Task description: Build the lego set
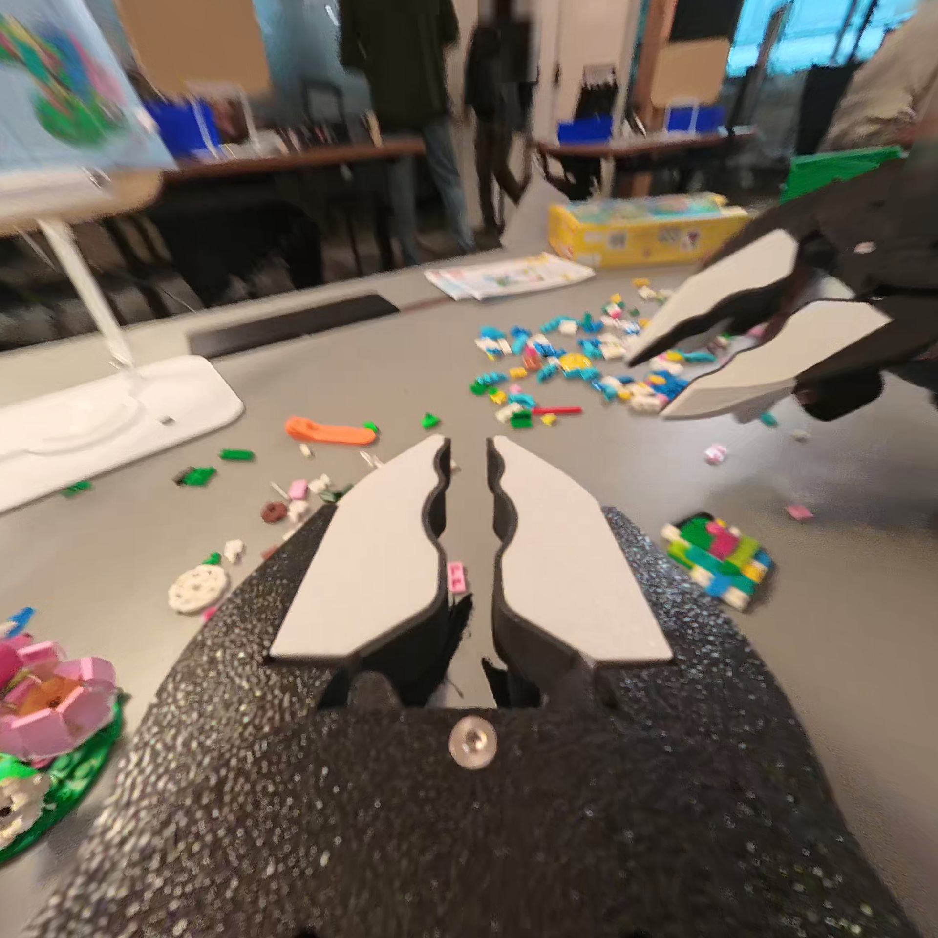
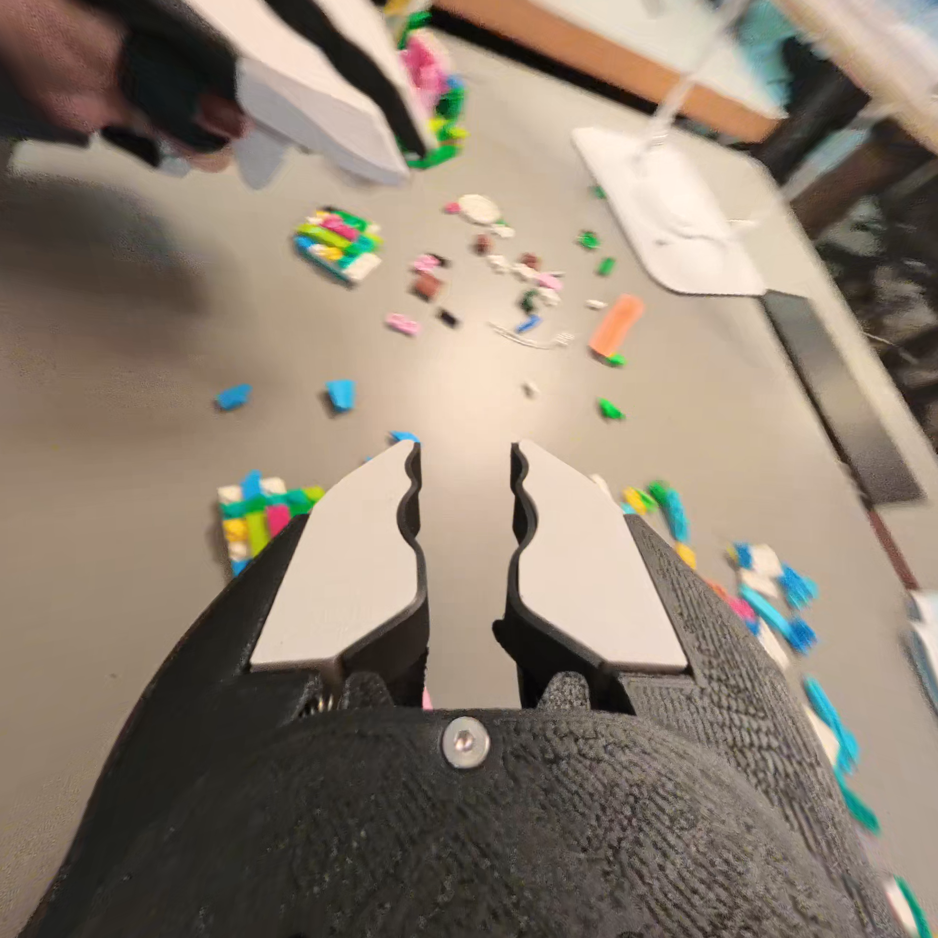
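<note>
Both claws hang empty above the grey table, and it looks like a pause for choosing the next piece. The left gripper has its jaws slightly parted with nothing pinched; a small pink plate shows through the gap but seems to lie on the table below. It is angled forward and down, over the scattered pink, white and brown bits. The right gripper is released wider, tilted down over bare table, with a striped multicoloured block just off its left finger. A second striped block sits farther out. The finished pink flower on its green base is parked at the table's near left, probably to keep it clear of the work. Loose blue and white bricks lie heaped near the yellow box and booklet, handy for the right hand. An orange brick separator lies between the groups
</note>
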Demonstrator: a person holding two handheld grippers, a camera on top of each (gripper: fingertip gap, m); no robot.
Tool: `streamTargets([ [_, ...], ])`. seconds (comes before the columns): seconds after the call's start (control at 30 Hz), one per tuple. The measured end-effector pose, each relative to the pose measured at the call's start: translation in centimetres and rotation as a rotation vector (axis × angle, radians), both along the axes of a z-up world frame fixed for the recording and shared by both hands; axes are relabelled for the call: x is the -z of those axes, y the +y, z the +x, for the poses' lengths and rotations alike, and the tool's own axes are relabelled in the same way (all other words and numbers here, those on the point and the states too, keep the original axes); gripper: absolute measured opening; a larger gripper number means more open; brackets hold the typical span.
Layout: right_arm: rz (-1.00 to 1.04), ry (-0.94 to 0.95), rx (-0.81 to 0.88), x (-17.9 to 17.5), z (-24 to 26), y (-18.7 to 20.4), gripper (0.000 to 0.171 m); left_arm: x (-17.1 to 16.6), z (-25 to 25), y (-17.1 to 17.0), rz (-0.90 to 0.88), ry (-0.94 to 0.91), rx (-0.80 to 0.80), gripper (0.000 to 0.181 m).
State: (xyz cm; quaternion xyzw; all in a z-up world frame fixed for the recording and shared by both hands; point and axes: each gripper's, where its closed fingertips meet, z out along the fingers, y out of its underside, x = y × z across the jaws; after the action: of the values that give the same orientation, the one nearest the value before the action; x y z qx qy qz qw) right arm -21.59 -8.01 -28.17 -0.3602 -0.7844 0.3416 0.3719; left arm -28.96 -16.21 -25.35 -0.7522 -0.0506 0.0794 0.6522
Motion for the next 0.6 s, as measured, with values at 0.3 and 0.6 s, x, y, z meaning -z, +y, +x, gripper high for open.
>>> streamTargets([
  [0.3,-0.059,0.256,0.613,-1.8,9.5,21.3,0.027,-3.3,0.9,-1.1,0.396,0.143,-0.188,0.0],
  [0.6,-0.311,0.444,0.952,-3.3,15.5,29.0,0.026,-2.7,0.5,-1.0,0.381,0.124,-0.185,0.0],
])
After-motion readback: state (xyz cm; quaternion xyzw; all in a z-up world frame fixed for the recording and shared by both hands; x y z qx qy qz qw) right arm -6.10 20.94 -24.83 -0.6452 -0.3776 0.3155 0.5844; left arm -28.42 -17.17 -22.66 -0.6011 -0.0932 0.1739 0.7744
